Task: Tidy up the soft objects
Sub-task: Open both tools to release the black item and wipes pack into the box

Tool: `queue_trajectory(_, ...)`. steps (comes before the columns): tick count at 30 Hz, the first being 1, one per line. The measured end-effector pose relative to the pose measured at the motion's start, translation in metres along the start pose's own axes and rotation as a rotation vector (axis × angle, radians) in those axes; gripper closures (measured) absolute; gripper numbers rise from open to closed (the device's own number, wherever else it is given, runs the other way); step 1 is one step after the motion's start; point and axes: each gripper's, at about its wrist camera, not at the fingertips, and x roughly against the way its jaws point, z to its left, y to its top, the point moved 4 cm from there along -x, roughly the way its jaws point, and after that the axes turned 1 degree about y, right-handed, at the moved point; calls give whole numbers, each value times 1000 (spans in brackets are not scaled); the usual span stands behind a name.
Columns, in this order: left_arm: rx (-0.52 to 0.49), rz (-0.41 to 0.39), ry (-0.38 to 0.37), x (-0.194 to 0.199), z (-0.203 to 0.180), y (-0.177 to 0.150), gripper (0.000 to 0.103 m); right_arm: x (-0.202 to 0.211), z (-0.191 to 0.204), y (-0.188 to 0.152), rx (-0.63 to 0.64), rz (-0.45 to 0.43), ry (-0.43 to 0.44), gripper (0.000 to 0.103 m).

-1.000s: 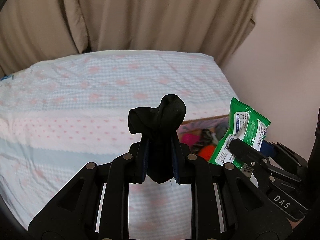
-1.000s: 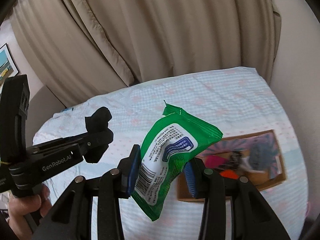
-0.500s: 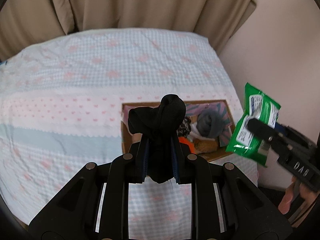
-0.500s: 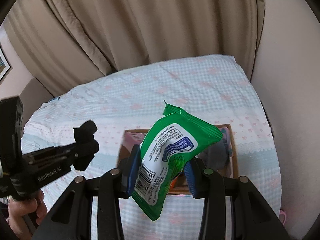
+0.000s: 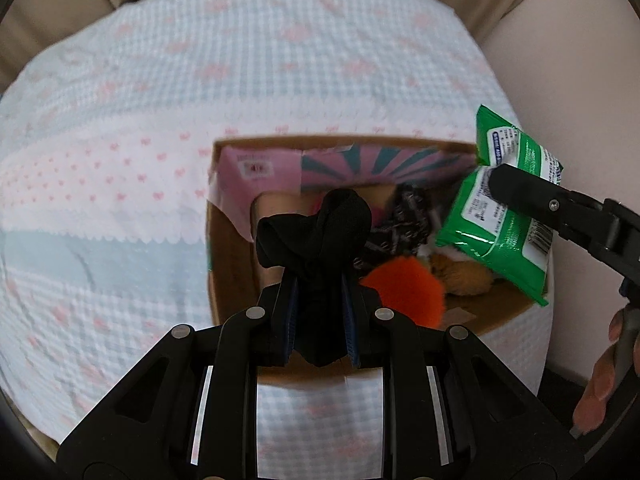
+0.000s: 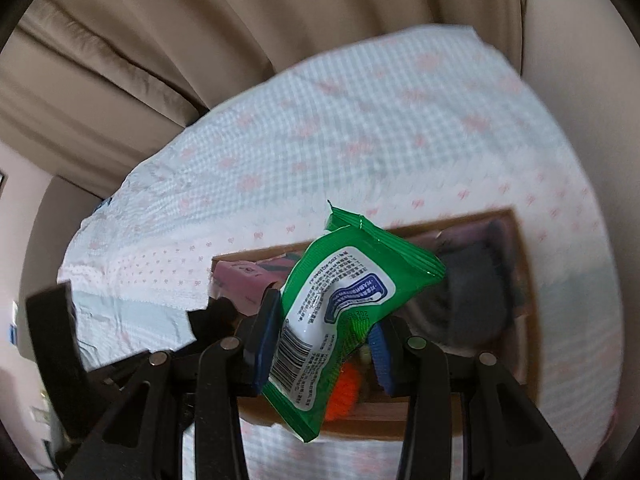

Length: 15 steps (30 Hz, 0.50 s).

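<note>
Nearest you, the left tongs (image 5: 320, 320) are clenched on a bundle of black fabric (image 5: 316, 232); its lower end is pinched between the blue pads and its knotted upper part bulges out above the fingertips. The bundle hangs over the near left part of the open cardboard box (image 5: 230, 264), above the box's brown inner wall.

The right tongs (image 6: 322, 336) grasp a green wet-wipes pack (image 6: 340, 304) across its lower half. The pack stands tilted, barcode end down and crimped seal uppermost, and it rises well clear of the fingertips. Seen from the left wrist, the same pack (image 5: 504, 208) hangs over the right end of the box, with one black finger of the right tongs lying across its face and your fingers (image 5: 600, 380) on the handle at the lower right edge.

Inside the box, just beyond the black fabric, lie an orange fluffy item (image 5: 404, 288), a tan plush piece (image 5: 464, 276) and a dark patterned cloth (image 5: 404, 216). A grey soft item (image 6: 468, 292) fills the right end in the right wrist view. Pink printed card (image 5: 256, 176) lines the far left inner wall.

The box rests on a bed covered by a pale blue and white sheet with pink bows (image 5: 200, 80). Beyond the bed hang beige curtains (image 6: 240, 20).
</note>
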Motion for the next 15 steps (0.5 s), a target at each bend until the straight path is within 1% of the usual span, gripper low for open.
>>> queue_trajectory(3, 3, 36, 0, -17, 0, -5, 86, -21, -2, -6, -46, 36, 15, 65)
queue_trajectory(5, -13, 52, 6, -25, -2, -9, 86, -31, -8, -8, -76, 55, 16, 65)
queue_trajectory(8, -20, 64, 7, -30, -5, -11, 86, -43, -15, -9, -140, 80, 29, 65)
queue_trajectory(10, -32, 51, 10, -28, -7, -10, 86, -47, -16, -7, -165, 81, 26, 64)
queue_trajectory(11, -43, 34, 13, -26, -9, -9, 80, -49, -16, -6, -175, 82, 27, 63)
queue_trajectory(12, -56, 22, 29, -24, -10, -7, 73, -51, -17, -5, -190, 94, 36, 59)
queue_trajectory(13, -70, 17, 42, -22, -12, -7, 47, -53, -17, -4, -202, 103, 42, 45)
queue_trajectory(14, -78, 13, 59, -20, -14, -7, 11, -54, -18, -3, -205, 107, 39, 35)
queue_trajectory(15, -83, 8, 73, -18, -14, -7, 0, -53, -19, -3, -203, 104, 28, 12)
